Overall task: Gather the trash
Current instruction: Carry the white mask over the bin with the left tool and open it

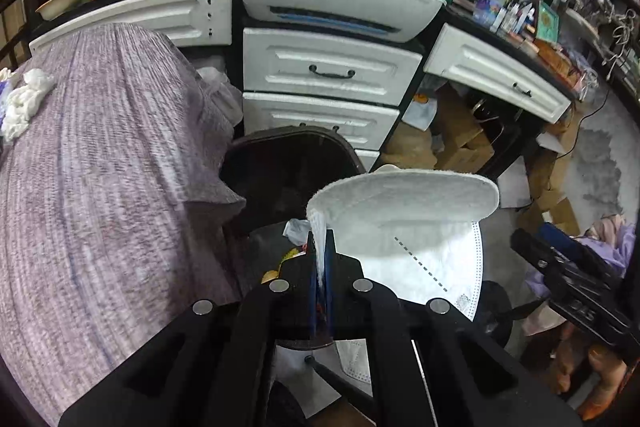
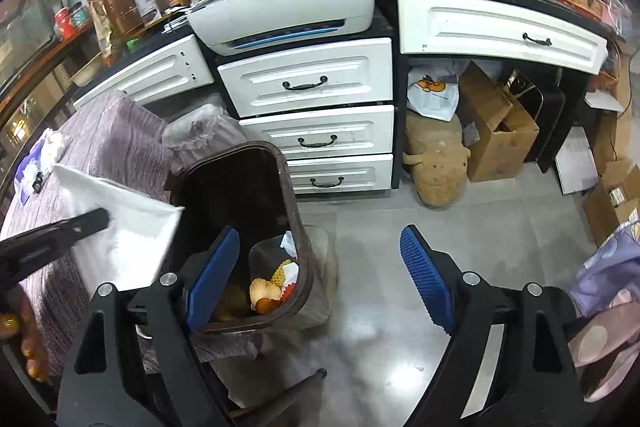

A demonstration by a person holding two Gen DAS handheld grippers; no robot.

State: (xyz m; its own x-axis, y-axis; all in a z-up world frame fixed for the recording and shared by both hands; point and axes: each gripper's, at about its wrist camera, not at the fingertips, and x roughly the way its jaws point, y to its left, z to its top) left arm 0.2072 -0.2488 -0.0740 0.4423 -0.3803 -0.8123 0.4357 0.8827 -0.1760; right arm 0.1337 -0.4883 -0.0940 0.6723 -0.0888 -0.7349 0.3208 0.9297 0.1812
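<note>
The left gripper (image 1: 320, 251) is pinching the strap of a white face mask (image 1: 404, 211), dangling it just beside the rim of the dark trash bin (image 2: 296, 211). The right gripper (image 2: 320, 263) is hanging wide open and empty above the bin's near edge and the grey floor (image 2: 380, 247).

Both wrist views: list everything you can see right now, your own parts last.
face mask: one, white, pinched in left tool above the bin
trash bin: one, dark brown, open, on floor by the drawers, scraps inside
cloth-covered surface: one, purple, left of bin
tissues: crumpled, white, on the cloth
printer: one, white, atop drawers
drawers: three stacked, white
cardboard box: brown, under desk
left tool: shut on mask
right tool: open, empty
</note>
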